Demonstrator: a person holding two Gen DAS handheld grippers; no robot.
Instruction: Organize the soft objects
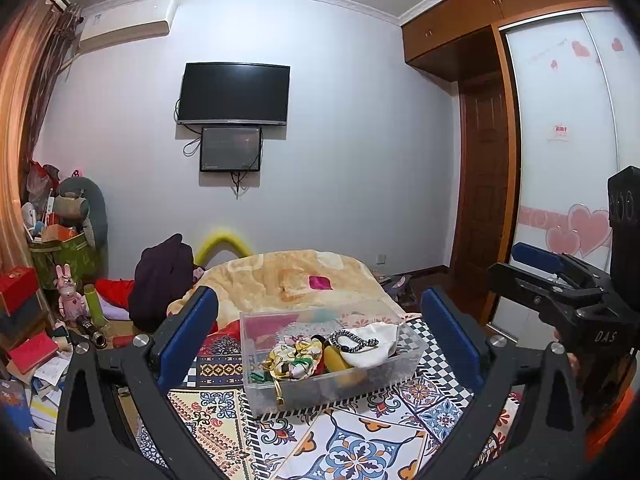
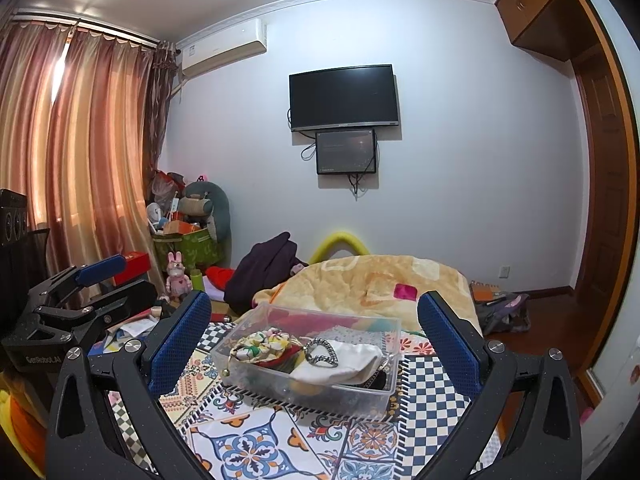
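Note:
A clear plastic box (image 1: 416, 354) sits on a patterned bed cover (image 1: 352, 440). Inside lie a floral drawstring pouch (image 1: 296, 358), a white cloth pouch (image 1: 376, 346) and a black-and-white braided band (image 1: 354, 338). The box also shows in the right wrist view (image 2: 394, 368), with the floral pouch (image 2: 262, 344), white pouch (image 2: 344, 360) and band (image 2: 322, 354). My left gripper (image 1: 320, 336) is open and empty, raised just before the box. My right gripper (image 2: 316, 332) is open and empty, likewise raised before the box. The right gripper shows at the right of the left view (image 1: 532, 268).
A yellow blanket (image 1: 288, 276) is heaped behind the box. A dark garment (image 1: 160, 280) lies at its left. Boxes, books and toys clutter the floor at left (image 1: 36, 344). A wardrobe (image 1: 568, 160) stands at right. A TV (image 1: 234, 94) hangs on the far wall.

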